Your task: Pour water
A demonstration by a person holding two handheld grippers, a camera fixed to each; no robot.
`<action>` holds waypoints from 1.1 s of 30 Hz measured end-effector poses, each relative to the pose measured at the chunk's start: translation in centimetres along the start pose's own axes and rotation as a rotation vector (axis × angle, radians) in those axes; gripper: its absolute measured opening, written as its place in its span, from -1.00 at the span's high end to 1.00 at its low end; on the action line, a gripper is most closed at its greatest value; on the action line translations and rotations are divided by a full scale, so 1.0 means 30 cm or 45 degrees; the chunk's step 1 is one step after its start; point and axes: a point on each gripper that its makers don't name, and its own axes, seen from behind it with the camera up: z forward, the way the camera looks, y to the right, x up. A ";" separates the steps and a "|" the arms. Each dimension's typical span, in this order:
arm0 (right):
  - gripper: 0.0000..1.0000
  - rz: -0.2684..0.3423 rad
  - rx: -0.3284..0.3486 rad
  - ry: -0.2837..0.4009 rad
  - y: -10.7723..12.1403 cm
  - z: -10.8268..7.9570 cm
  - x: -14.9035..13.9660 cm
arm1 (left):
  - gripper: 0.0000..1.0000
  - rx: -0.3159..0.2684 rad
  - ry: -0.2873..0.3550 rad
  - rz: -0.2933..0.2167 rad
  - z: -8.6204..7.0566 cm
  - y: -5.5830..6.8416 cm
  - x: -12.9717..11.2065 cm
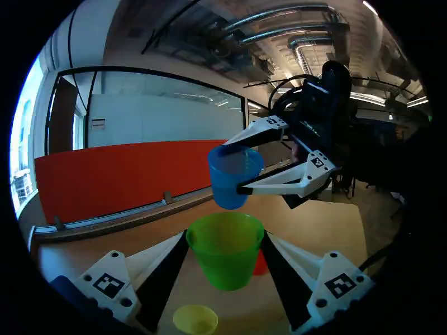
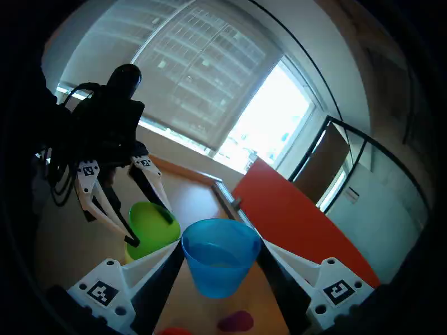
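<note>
My left gripper (image 1: 225,240) is shut on a green plastic cup (image 1: 226,262), held upright above the wooden table (image 1: 313,223). Just above and beyond it hangs a blue cup (image 1: 234,176), gripped by my right gripper (image 1: 232,170) and roughly upright. In the right gripper view the blue cup (image 2: 220,262) sits between that gripper's fingers (image 2: 221,245), with what looks like water low inside. Farther off to the left, the left gripper (image 2: 151,226) holds the green cup (image 2: 152,228). The two cups are close but apart.
A yellow cup (image 1: 195,319) stands on the table below the green one, and a red object (image 1: 260,263) lies behind it. A purple piece (image 2: 236,321) lies on the table near the blue cup. A red partition (image 1: 123,173) and windows (image 2: 195,84) border the table.
</note>
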 end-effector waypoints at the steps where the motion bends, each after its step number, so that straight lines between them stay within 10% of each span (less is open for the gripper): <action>1: -0.85 -0.003 0.000 0.001 0.002 0.001 0.002 | -0.78 -0.001 0.002 -0.003 0.000 0.001 0.001; 33: -0.85 -0.124 0.005 0.028 0.033 0.039 0.081 | -0.78 -0.006 0.052 0.007 0.001 0.026 0.022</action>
